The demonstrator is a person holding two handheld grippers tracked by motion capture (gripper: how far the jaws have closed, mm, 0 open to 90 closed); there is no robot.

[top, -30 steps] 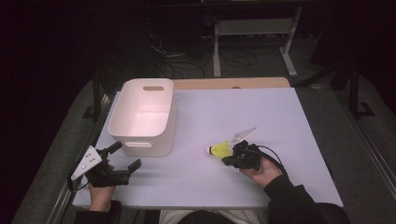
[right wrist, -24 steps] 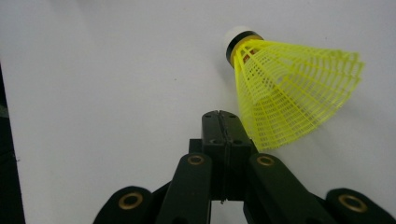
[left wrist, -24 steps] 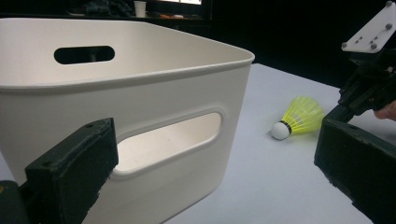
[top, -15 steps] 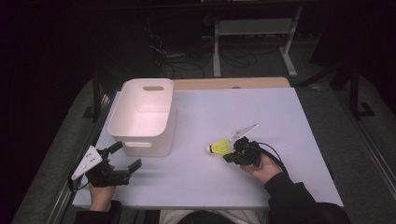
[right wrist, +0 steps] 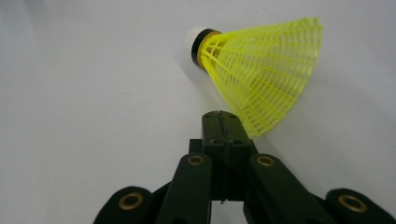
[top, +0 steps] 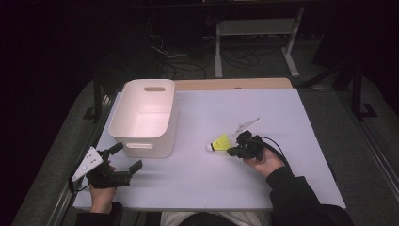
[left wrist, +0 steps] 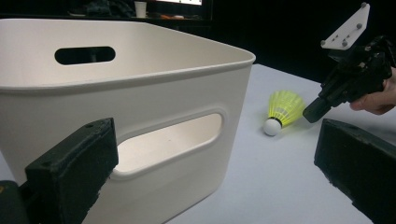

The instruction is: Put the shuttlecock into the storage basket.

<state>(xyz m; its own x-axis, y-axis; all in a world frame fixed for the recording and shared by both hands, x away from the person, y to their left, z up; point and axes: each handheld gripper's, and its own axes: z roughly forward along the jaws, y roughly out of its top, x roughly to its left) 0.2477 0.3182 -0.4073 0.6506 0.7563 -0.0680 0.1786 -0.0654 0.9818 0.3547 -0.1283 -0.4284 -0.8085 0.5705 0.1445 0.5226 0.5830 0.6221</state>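
You are working with a yellow shuttlecock (top: 220,141) that is lying on its side on the white surface (top: 291,122), a little way to the right of the white bin (top: 144,117) and well apart from it. Its white cork nose (right wrist: 189,41) is pointing away from your right gripper (right wrist: 219,116), and the open end of the mesh skirt (right wrist: 271,70) is facing that gripper's tip.

The fingers of your right gripper are pressed flat together with nothing between them, and their tip is sitting just beside the lower rim of the skirt, perhaps brushing it; contact is hard to judge. Your left gripper (top: 126,157) is resting near the bin's front handle slot, its fingers (left wrist: 70,168) spread wide and empty.

Expect the shuttlecock to be very light, so a nudge from closed fingers is likely to be sending it rolling in an arc around its nose rather than staying put. The plastic skirt is thin and springy; squeezing it hard is probably crushing or flexing it, and the grip may be slipping. The cork end with its black band is the firmer, denser part, so you are better off opening the fingers and closing gently across the nose, or across the narrow neck of the skirt just behind it.
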